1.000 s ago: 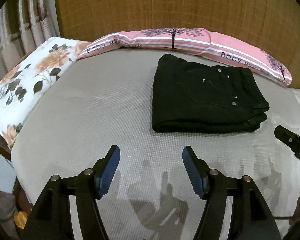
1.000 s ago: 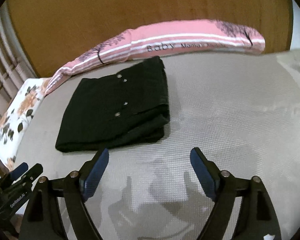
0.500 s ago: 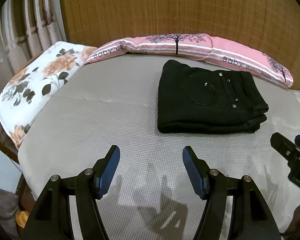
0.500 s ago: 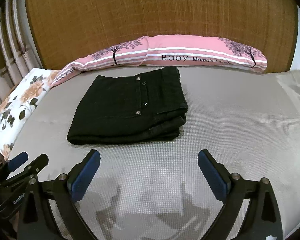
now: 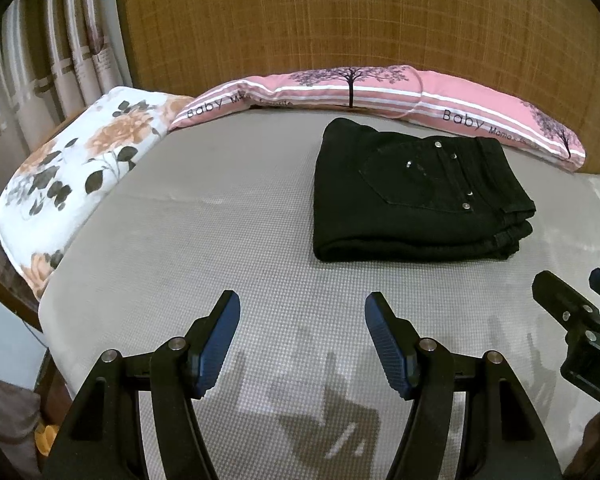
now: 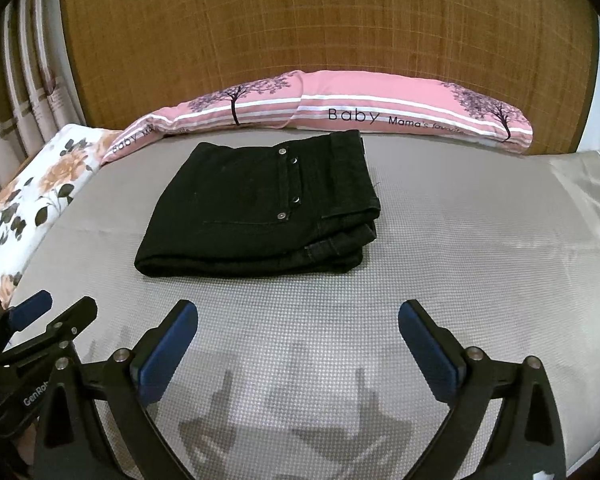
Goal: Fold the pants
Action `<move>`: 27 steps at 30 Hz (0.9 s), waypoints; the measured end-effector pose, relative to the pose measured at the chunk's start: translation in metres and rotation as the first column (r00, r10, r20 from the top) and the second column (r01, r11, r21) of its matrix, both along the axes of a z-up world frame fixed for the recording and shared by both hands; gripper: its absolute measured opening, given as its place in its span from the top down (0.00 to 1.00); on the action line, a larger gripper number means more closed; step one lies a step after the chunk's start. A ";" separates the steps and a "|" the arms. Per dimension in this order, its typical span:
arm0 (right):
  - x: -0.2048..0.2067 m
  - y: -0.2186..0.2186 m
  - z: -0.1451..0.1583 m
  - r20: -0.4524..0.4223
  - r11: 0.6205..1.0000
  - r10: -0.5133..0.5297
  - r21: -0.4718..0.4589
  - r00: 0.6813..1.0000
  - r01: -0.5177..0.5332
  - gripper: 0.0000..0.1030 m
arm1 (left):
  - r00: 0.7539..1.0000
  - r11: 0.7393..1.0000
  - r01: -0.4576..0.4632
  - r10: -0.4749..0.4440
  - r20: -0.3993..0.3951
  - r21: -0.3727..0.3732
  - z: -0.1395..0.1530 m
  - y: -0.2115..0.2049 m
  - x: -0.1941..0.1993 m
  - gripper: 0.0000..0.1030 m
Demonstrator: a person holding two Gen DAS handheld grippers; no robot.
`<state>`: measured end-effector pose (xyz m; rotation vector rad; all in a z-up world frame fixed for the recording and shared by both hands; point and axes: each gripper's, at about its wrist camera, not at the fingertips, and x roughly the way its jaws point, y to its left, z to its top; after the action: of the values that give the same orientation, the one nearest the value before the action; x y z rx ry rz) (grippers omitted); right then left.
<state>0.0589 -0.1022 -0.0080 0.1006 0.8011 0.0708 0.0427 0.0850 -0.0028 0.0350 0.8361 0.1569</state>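
Nearest, the left gripper (image 5: 302,312) hangs over bare grey bed sheet (image 5: 220,248) with fingers parted and nothing between them; the right gripper (image 6: 298,320) spreads wider, equally empty; beyond both, untouched, lie the black pants (image 6: 260,208), folded into a compact stack; behind them a pink pillow (image 6: 380,112) lines the headboard.
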 end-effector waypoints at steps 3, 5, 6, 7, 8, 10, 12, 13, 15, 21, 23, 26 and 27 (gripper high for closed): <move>0.001 -0.001 -0.001 -0.006 1.000 -0.001 -0.002 1.000 0.001 0.03 | 1.000 1.000 0.002 -0.002 -0.001 0.002 0.000 -0.001 0.000 0.36; 0.001 0.000 -0.001 -0.009 1.000 0.000 -0.001 1.000 0.000 0.03 | 1.000 1.000 0.002 -0.002 -0.001 0.004 -0.001 -0.002 0.000 0.36; 0.001 -0.001 -0.002 -0.010 1.000 -0.001 -0.003 1.000 0.001 0.03 | 1.000 1.000 0.003 -0.003 -0.001 0.006 -0.001 -0.002 0.000 0.36; 0.001 0.000 -0.002 -0.011 1.000 -0.001 -0.002 1.000 0.001 0.03 | 1.000 1.000 0.005 -0.005 -0.001 0.008 -0.002 -0.003 0.001 0.36; 0.001 0.000 -0.002 -0.012 1.000 0.001 0.000 1.000 -0.001 0.03 | 1.000 1.000 0.007 -0.007 -0.003 0.010 -0.002 -0.003 0.001 0.36; 0.001 0.001 -0.003 -0.013 1.000 -0.001 -0.005 1.000 0.001 0.03 | 1.000 1.000 0.009 -0.009 -0.003 0.011 -0.002 -0.004 0.001 0.36; 0.001 0.001 -0.003 -0.014 1.000 0.000 -0.001 1.000 0.000 0.03 | 1.000 1.000 0.014 -0.014 -0.004 0.013 -0.003 -0.004 0.002 0.36; 0.001 0.001 -0.003 -0.015 1.000 0.000 -0.001 1.000 0.000 0.03 | 1.000 1.000 0.016 -0.016 -0.004 0.013 -0.003 -0.005 0.002 0.36; 0.001 0.002 -0.004 -0.016 1.000 0.000 -0.002 1.000 0.000 0.03 | 1.000 1.000 0.021 -0.021 -0.005 0.017 -0.004 -0.005 0.003 0.36; 0.002 0.002 -0.006 -0.023 1.000 0.003 -0.005 1.000 -0.003 0.03 | 1.000 1.000 0.025 -0.025 -0.006 0.015 -0.004 -0.006 0.003 0.36; 0.002 0.002 -0.008 -0.030 1.000 0.006 -0.003 1.000 -0.006 0.03 | 1.000 1.000 0.022 -0.022 -0.006 0.015 -0.004 -0.006 0.002 0.36; 0.003 0.003 -0.009 -0.033 1.000 0.008 -0.005 0.999 -0.008 0.03 | 1.000 1.000 0.023 -0.023 -0.006 0.016 -0.004 -0.006 0.002 0.36; 0.003 0.003 -0.009 -0.033 1.000 0.008 -0.006 0.999 -0.008 0.03 | 1.000 1.000 0.024 -0.024 -0.008 0.018 -0.004 -0.007 0.002 0.36</move>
<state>0.0622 -0.0994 -0.0167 0.0932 0.8349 0.0746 0.0451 0.0785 -0.0068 0.0623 0.8416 0.1420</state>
